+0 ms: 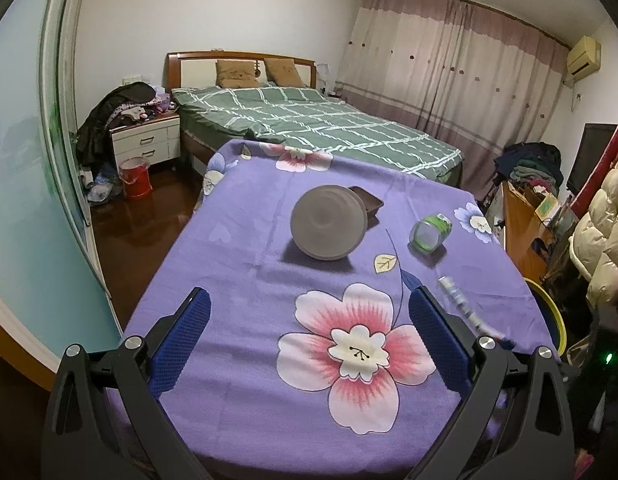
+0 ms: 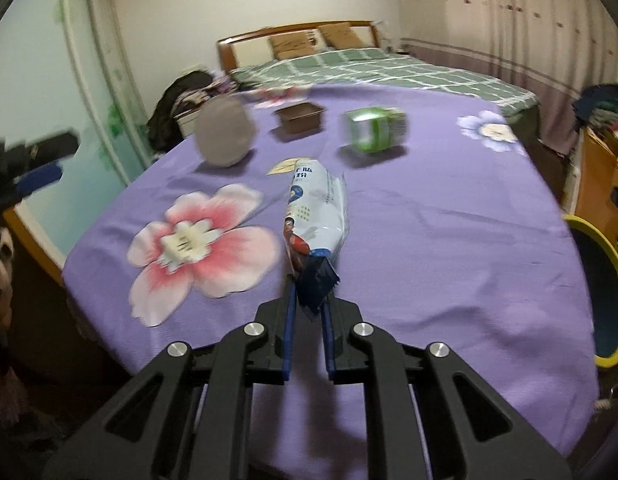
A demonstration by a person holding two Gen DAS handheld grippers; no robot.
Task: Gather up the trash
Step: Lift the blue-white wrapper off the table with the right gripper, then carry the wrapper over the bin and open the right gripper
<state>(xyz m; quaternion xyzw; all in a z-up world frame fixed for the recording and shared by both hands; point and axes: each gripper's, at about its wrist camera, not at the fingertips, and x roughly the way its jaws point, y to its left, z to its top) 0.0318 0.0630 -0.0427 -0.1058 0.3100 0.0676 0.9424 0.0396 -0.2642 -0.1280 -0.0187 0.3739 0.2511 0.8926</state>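
My right gripper (image 2: 311,294) is shut on the dark blue end of a white and blue snack wrapper (image 2: 315,208), which sticks out forward above the purple flowered tablecloth (image 2: 429,240). From the left wrist, the same wrapper (image 1: 463,306) shows edge-on just right of my fingers. My left gripper (image 1: 309,292) stands open over the cloth's big pink flower, nothing between its blue pads. Farther back on the table are a grey round bowl on its side (image 1: 329,222), a brown tray (image 1: 369,200) and a green and white carton (image 1: 431,232).
A yellow-rimmed bin (image 2: 589,236) stands low at the table's right edge, and its rim (image 1: 551,308) also shows from the left wrist. A bed (image 1: 309,124) lies beyond the table. A wooden cabinet (image 1: 521,224) and piled clothes crowd the right side.
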